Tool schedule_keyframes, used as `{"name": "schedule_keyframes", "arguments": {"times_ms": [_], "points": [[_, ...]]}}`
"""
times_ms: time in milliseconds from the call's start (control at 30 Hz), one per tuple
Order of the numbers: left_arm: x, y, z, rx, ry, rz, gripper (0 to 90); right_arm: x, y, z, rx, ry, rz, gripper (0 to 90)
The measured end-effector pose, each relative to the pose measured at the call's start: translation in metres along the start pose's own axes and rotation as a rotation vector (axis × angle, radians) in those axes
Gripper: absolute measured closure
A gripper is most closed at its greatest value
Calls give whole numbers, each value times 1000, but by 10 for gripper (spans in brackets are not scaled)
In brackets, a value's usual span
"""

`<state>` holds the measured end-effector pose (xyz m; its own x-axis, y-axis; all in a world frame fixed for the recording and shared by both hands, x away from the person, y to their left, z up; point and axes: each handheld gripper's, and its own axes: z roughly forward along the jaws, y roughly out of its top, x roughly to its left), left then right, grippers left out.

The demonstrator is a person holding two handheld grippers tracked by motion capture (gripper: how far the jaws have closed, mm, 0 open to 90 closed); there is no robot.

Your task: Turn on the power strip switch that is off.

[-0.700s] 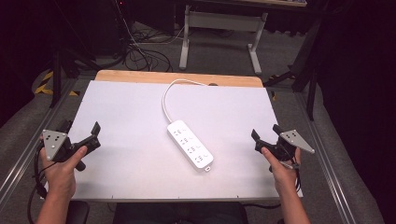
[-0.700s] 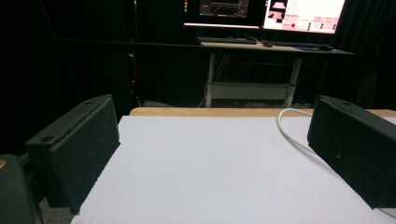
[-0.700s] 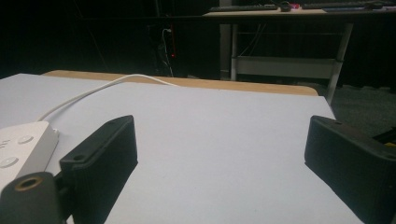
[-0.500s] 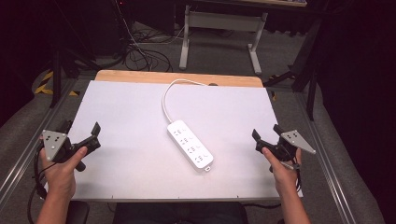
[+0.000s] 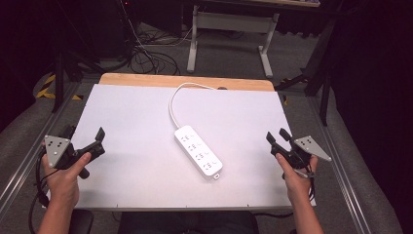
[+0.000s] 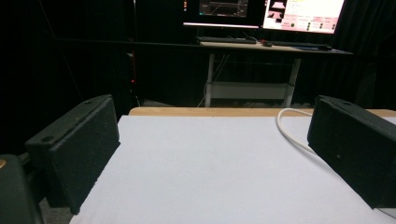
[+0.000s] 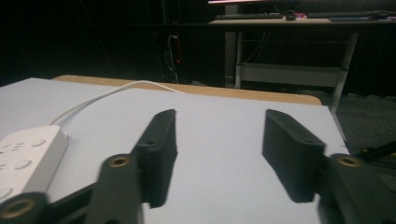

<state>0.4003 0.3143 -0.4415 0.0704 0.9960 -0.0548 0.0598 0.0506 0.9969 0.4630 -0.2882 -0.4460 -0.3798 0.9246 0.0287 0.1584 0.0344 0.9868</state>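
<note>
Plainly, unlabelled white power strip (image 5: 198,151), mid-table (image 5: 122,112).

A white table (image 5: 131,126) is sitting under the camera. A white power strip (image 5: 198,150) is lying near its middle, cord (image 5: 174,100) trailing back.

1. The power strip (image 5: 198,151) lies on the table (image 5: 131,122) near its middle, set on a slant, with its far end toward my left and its near end toward my right.
2. Its cable (image 5: 179,95) leaves the far end and loops toward the table's back edge.
3. My left gripper (image 5: 84,141) sits at the table's left edge, well apart from the strip.
4. My right gripper (image 5: 277,139) sits at the right edge, also well apart from it.
5. Beyond the table, a desk (image 6: 271,45) carries a keyboard (image 6: 226,40) with monitors (image 6: 303,14) behind it.
</note>
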Motion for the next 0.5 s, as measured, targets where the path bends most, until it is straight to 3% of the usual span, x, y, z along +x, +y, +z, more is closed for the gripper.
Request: {"name": "schedule_keyframes", "arguments": {"times_ms": [33, 67, 200, 233, 267, 300, 500], "points": [[0, 0, 0, -1, 1, 0, 28, 0, 0, -1, 1, 10, -3, 576], [0, 0, 0, -1, 1, 0, 28, 0, 0, -1, 1, 10, -3, 576], [-1, 0, 0, -2, -2, 4, 28, 1, 2, -3, 11, 27, -9, 751], [-1, 0, 0, -2, -2, 4, 28, 1, 2, -3, 11, 27, -9, 751], [-1, 0, 0, -2, -3, 4, 28, 2, 3, -5, 11, 40, -9, 853], [-1, 0, 1, -2, -3, 6, 28, 2, 4, -6, 11, 45, -11, 884], [-1, 0, 1, 1, -3, 4, 28, 2, 6, -9, 43, 64, -5, 900]]}}
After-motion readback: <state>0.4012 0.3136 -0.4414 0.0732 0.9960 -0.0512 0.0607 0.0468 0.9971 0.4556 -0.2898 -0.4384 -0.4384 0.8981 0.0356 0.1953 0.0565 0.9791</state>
